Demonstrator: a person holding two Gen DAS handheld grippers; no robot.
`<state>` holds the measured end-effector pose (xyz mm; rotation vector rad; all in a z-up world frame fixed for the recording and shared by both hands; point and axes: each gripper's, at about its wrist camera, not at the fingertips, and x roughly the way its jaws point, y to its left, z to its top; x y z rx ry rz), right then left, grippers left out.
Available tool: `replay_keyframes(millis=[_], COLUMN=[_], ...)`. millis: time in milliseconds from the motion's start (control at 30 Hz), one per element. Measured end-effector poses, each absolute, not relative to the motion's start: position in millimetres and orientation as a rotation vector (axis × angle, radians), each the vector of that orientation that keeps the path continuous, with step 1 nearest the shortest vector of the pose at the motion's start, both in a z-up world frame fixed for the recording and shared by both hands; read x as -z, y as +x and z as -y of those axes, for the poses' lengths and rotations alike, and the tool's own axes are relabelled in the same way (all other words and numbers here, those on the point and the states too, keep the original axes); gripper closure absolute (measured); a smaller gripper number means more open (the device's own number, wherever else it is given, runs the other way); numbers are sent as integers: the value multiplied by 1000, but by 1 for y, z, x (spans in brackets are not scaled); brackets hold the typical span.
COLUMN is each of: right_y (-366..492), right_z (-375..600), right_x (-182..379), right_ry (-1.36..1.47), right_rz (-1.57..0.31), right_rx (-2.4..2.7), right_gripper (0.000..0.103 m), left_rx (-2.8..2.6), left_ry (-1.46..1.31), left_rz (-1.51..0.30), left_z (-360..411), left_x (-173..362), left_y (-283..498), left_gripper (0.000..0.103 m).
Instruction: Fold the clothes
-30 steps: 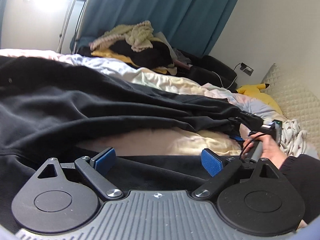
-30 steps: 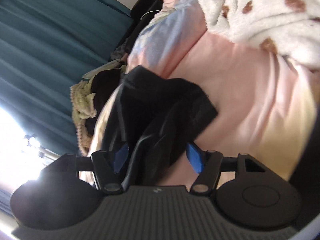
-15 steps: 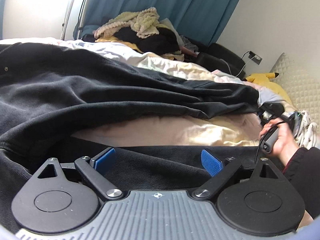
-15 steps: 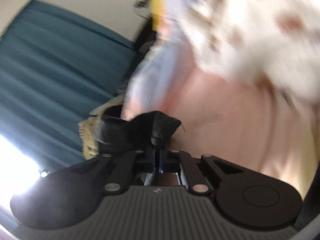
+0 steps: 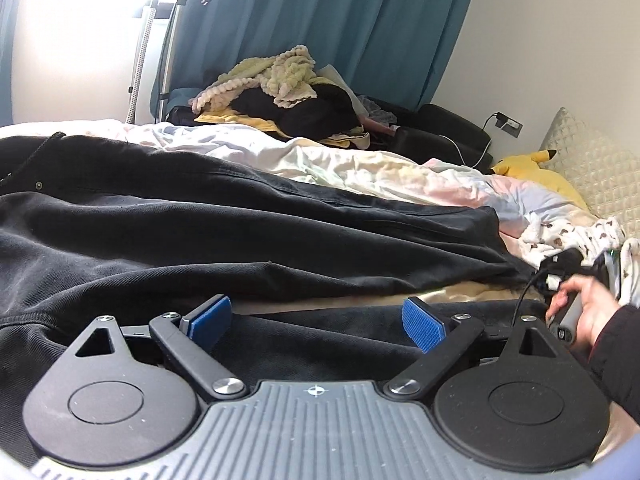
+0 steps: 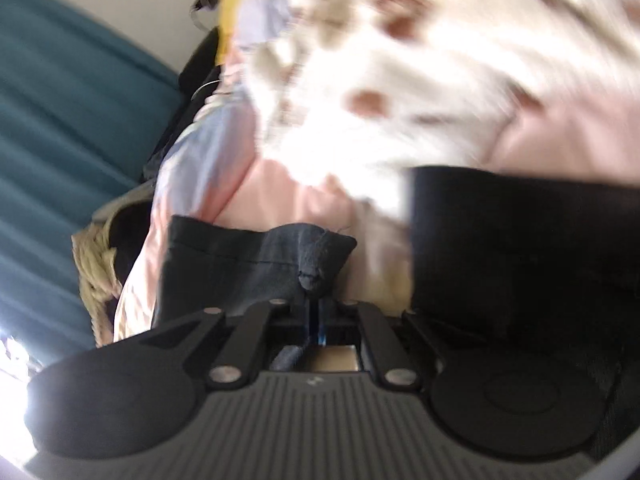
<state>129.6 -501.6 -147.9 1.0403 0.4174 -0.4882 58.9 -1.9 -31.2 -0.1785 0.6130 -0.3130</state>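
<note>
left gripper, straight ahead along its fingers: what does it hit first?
Most likely the black garment. The left gripper is open, pads apart over dark cloth, pointing slightly downward at the folds spread across the bed. Nothing else stands between; depth is hard to judge through the fisheye.

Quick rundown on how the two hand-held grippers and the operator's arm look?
Both hand-held grippers, left and right, share one build: ribbed grey body with a small crosshair mark, two round black discs, black linkage arms with silver screws, blue textured pads. In the left view, a black cable runs to the right unit, and the person's hand emerges from a dark sleeve.
</note>
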Motion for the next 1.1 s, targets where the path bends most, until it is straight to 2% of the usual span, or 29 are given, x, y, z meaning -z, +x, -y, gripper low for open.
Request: replay_keyframes(millis=[133,233,300,467,533,700,800,1100], right_y=[120,109,105,89,83,88,88,75], right_z=[485,477,483,517,519,491,488,523], right_x=[93,72,89,170,186,163,152,96], right_ry=[921,867,899,1033,1065,828,764,594], right_rz=[-147,-44,-100,-406,-413,-438,-431,-408], right_rx=[243,210,299,583,563,572,579,531], right_gripper=[98,98,98,98,99,93,79,76], left_rx=[314,309,304,263,260,249,246,181], left_ry=[-176,-182,-183,-200,-207,-191,-171,-100], left_rz=[-611,-612,-608,-600,-602,-591,-587,-528], left_z=[2,1,2,-2,-3,-2,0,3], left_x=[30,30,29,28,28,27,27,25], left_y=[59,58,58,59,60,59,59,54], left_gripper=[9,9,9,9,9,9,9,9])
